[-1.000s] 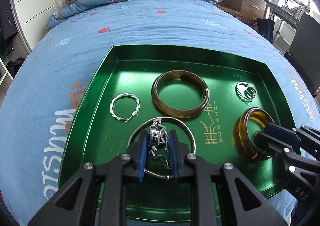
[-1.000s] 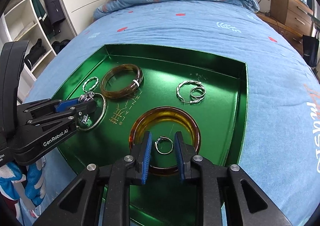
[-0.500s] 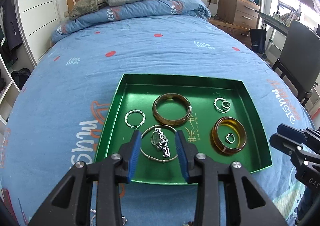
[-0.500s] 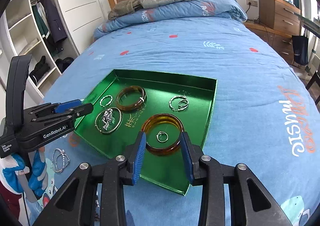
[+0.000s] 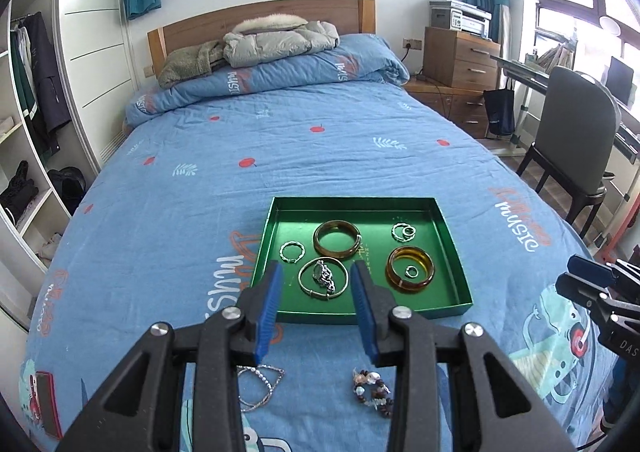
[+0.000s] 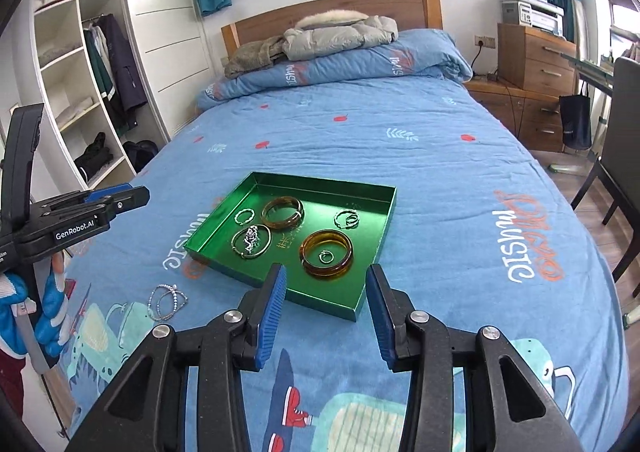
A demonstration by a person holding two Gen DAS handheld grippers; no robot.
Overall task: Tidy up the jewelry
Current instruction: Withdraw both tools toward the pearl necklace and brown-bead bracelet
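Both grippers have pulled up and back from the green tray (image 5: 448,240) since a second ago; then their fingers were down among the jewelry, now the whole tray shows well ahead of them on the blue bedspread (image 5: 280,148).

Left gripper (image 5: 316,306): jaws apart, nothing between the pads, hanging over the tray's near edge. The chain bracelet (image 5: 324,276) it was closed around earlier now lies loose inside the thin silver bangle (image 5: 304,284) on the tray floor.

Right gripper (image 6: 326,312): jaws opening, nothing between them, above the tray's near corner. The small ring (image 6: 326,257) it was straddling sits inside the amber bangle (image 6: 316,270).

Also in the tray: brown bangle (image 5: 337,239) at back centre, twisted silver hoop (image 5: 291,252) to its left, twisted hoop with a small ring (image 5: 403,231) at back right.

Outside the tray, on the bedspread near the camera: beaded strand bracelets (image 5: 260,384) to the left, a chunky mixed-bead bracelet (image 5: 372,390) to the right, both partly hidden behind the left gripper's fingers. The right view shows the strands (image 6: 166,302) left of the tray, apart from it.

A blue-gloved hand (image 6: 44,308) holds the left gripper at the right view's left edge.
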